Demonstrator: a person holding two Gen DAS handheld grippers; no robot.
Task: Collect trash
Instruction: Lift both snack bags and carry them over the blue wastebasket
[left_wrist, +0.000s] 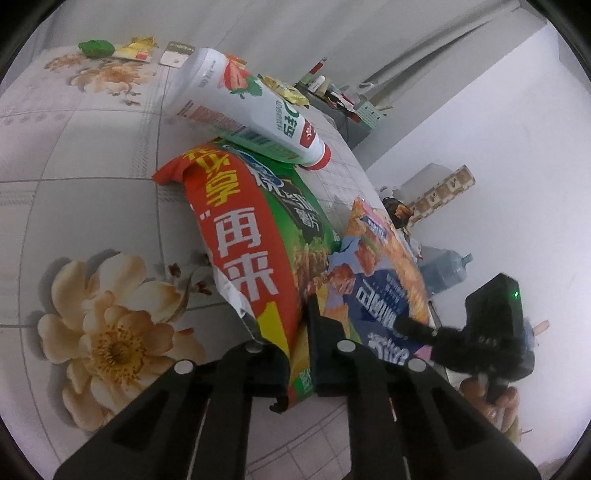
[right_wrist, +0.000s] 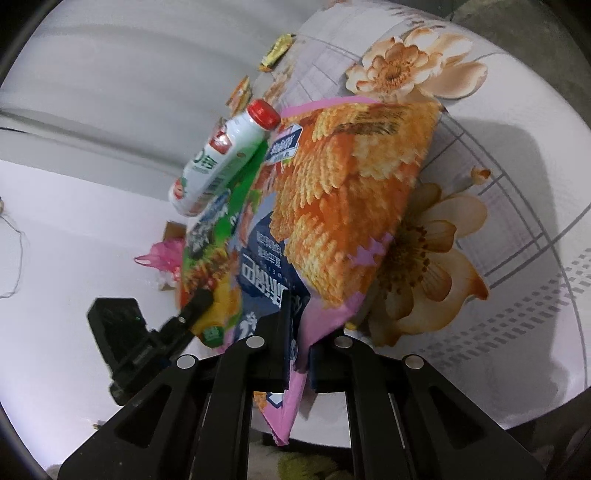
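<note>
Red-and-green snack bag (left_wrist: 255, 236) lies on the flowered table (left_wrist: 74, 192), its near end lifted. The white bottle (left_wrist: 251, 107) rests tilted across its far end, red cap toward the table's edge. Beside the bag, nearer that edge, the orange-and-blue chip bag (right_wrist: 351, 192) overlaps it. Left of the bag, open cloth. Beyond the bottle, small wrappers (left_wrist: 136, 50) well apart. Left gripper (left_wrist: 299, 354) has its jaws clamped on the snack bag's near end. Right gripper (right_wrist: 297, 354) pinches the chip bag's pink corner.
</note>
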